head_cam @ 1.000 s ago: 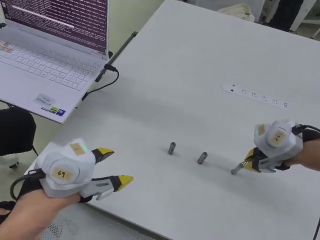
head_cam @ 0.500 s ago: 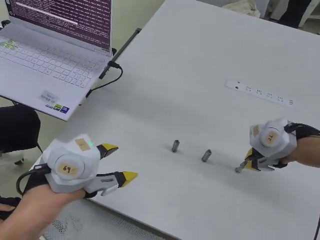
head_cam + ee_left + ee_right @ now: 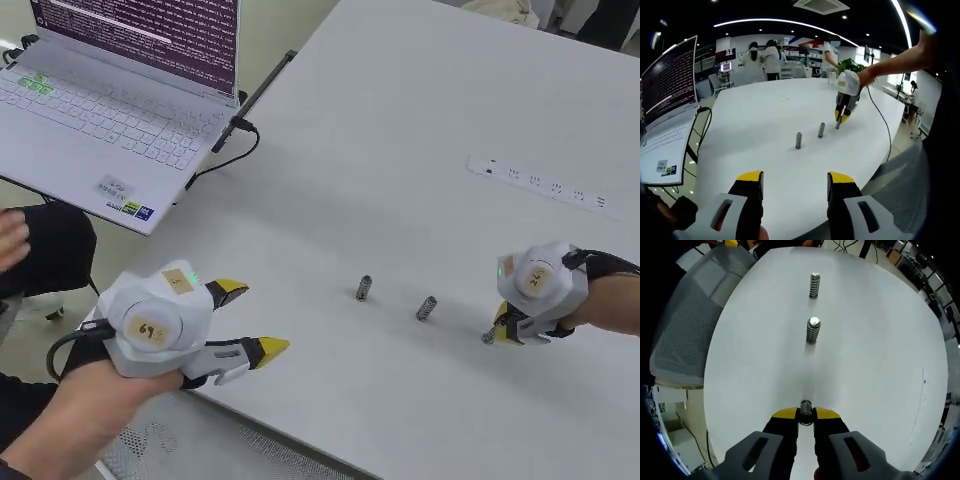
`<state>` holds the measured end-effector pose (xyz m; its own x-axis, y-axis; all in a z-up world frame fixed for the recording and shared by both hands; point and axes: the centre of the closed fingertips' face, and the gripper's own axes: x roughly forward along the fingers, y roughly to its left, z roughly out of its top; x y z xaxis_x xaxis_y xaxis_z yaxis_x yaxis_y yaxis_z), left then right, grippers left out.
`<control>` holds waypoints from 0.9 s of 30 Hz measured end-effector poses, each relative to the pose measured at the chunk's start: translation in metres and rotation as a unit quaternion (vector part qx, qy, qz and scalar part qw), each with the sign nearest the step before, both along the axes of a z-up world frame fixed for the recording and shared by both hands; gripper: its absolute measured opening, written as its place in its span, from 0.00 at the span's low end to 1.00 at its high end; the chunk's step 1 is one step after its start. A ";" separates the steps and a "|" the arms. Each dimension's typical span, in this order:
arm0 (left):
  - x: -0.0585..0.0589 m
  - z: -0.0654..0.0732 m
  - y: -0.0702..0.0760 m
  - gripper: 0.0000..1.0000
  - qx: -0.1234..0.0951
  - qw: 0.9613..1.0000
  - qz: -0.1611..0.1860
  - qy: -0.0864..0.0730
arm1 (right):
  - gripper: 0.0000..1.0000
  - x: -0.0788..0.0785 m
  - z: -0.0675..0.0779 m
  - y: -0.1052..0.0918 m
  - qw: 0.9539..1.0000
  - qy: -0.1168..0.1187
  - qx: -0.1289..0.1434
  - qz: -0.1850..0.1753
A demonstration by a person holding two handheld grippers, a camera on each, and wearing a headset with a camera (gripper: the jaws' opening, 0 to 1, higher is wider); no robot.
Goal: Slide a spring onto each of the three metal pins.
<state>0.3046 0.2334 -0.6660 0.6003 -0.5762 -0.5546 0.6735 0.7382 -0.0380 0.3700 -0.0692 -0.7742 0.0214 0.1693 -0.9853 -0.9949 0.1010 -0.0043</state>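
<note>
**A:** So where's the springs-on-pins job at?

**B:** Looks like two down, one in hand. The third small grey coiled metal spring (image 3: 806, 409) stands upright on the white counter (image 3: 400, 150) at the right end of the row, toward the near edge. It's pinched between the yellow tips of the right tool (image 3: 806, 416). Can't tell whether there's a pin inside that coil.

**A:** And the other two?

**B:** The middle silver pin with a spring round it (image 3: 813, 330) is just left of that. The left silver pin with its spring (image 3: 814, 285) is a bit further left again. Both are upright with shiny tops showing above the coils, and nothing's touching them. I'd call those finished.

**A:** What are the hands doing?

**B:** The right hand comes in from the right with its tool tipped steeply down to the counter. Its jaws are nearly closed, with just that spring between them. The left tool (image 3: 255, 318) sits at the near left edge, well apart from the row. It's roughly level and aimed right toward the pins, jaws wide apart and holding nothing.

**A:** Anything in the way?

**B:** Nope. The open silver laptop (image 3: 110, 110) is far left and the white power strip (image 3: 545, 185) is far right.
</note>
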 end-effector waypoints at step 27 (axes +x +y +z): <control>0.008 0.007 -0.006 0.46 -0.007 1.000 -0.002 -0.006 | 0.29 0.001 0.020 -0.017 0.998 -0.035 0.010 -0.046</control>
